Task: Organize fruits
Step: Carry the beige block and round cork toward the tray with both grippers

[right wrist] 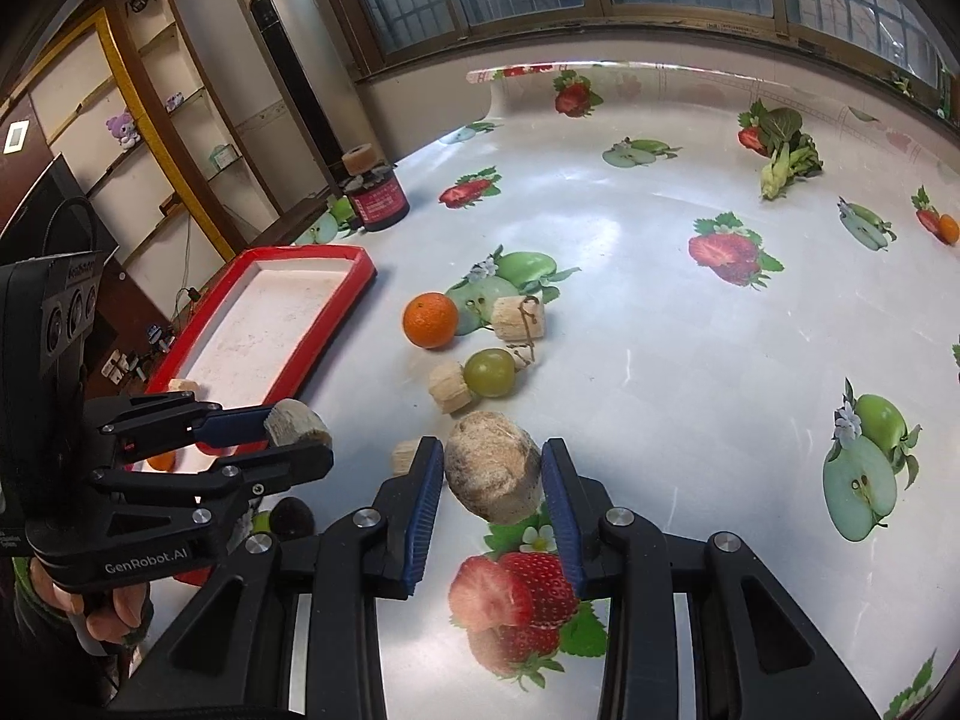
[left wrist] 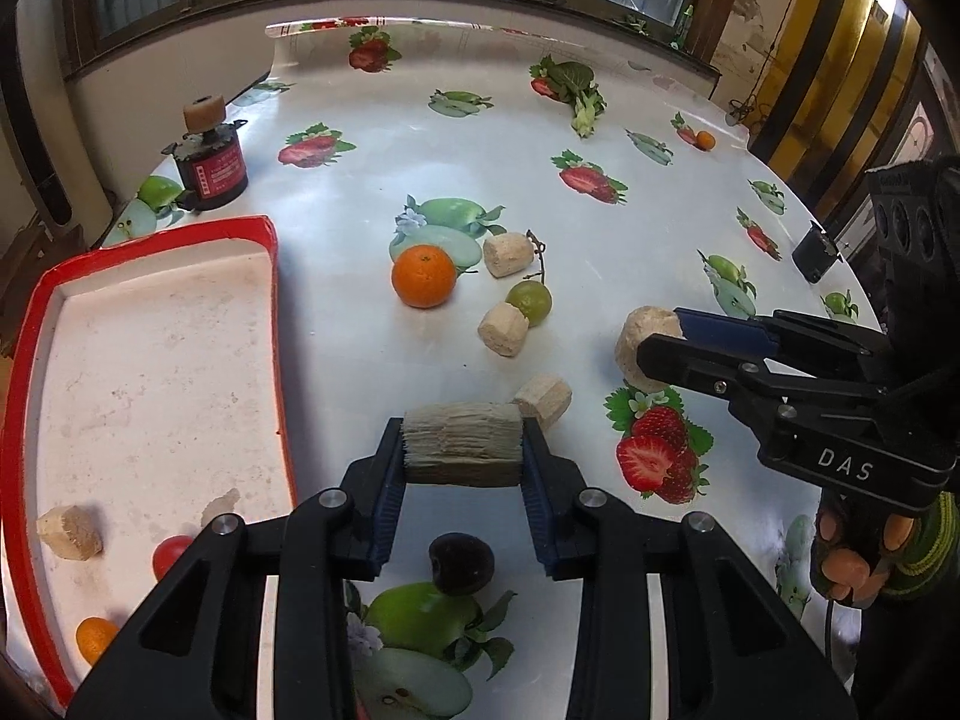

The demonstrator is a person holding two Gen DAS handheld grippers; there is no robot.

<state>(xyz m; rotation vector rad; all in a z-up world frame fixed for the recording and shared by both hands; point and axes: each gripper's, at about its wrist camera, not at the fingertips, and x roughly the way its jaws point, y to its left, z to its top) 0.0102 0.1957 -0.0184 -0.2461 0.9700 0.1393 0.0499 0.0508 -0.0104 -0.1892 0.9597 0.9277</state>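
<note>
Jaws on both our grippers are clamped: left gripper [left wrist: 463,445] on a pale chunk [left wrist: 461,443], its long axis running crosswise between the pads, right gripper [right wrist: 493,483] on a rounder lump [right wrist: 493,474]. Both are off the surface [left wrist: 360,180]. The tray [left wrist: 273,312] sits at 9 o'clock from the left jaws, so we'd say left drops first.

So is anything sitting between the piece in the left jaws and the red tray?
Nothing visible. The left gripper holds the beige chunk right beside the red tray, with only bare tablecloth between them.
</note>
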